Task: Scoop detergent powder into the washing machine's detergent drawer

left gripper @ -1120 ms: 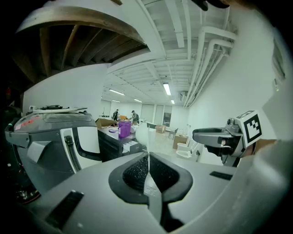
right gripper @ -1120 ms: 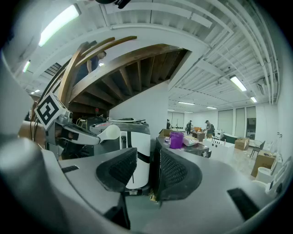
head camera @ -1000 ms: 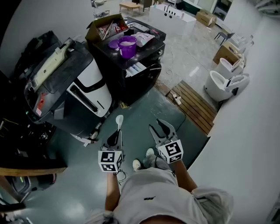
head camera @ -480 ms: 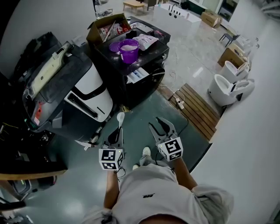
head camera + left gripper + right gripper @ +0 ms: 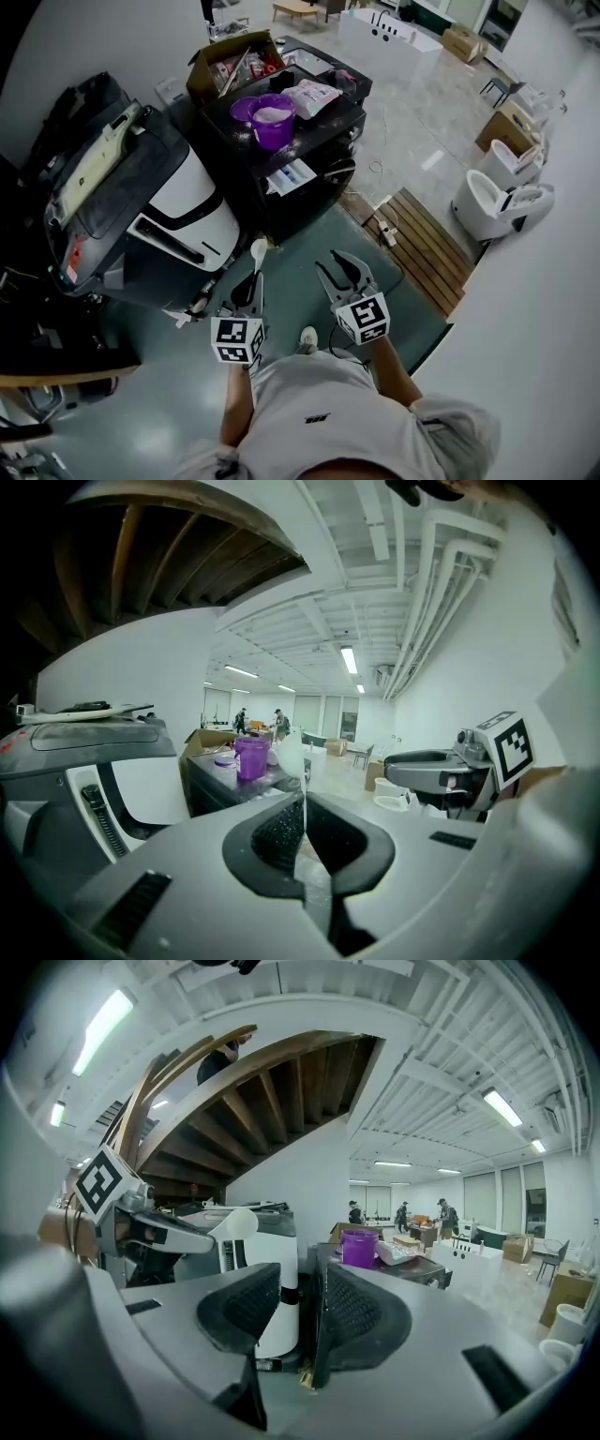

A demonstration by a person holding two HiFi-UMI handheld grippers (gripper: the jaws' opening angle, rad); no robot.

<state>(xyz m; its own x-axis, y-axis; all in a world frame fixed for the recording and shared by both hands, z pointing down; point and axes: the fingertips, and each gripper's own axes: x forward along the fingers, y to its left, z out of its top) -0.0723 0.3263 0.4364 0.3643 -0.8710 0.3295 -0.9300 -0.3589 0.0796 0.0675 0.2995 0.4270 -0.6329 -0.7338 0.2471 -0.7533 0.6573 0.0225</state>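
Observation:
My left gripper (image 5: 251,281) is shut on the handle of a white plastic spoon (image 5: 258,251), whose empty bowl points toward the machines. In the left gripper view the spoon (image 5: 290,757) stands upright between the closed jaws of the left gripper (image 5: 302,806). To its right my right gripper (image 5: 331,264) is open and holds nothing. A purple tub (image 5: 273,120) of white powder stands on the black washing machine (image 5: 309,155), well ahead of both grippers. The right gripper view shows the tub (image 5: 359,1248) beyond the right gripper's (image 5: 302,1312) parted jaws.
A detergent bag (image 5: 314,94) and a cardboard box (image 5: 225,58) share the black machine's top. A white and black washer (image 5: 178,202) stands to the left. A wooden pallet (image 5: 422,246) and a cable lie on the floor to the right. White toilets (image 5: 497,202) stand far right.
The whole scene has slid lower and nearer in the head view, so the machines are closer. Both grippers keep the same pose, the left one holding the spoon throughout.

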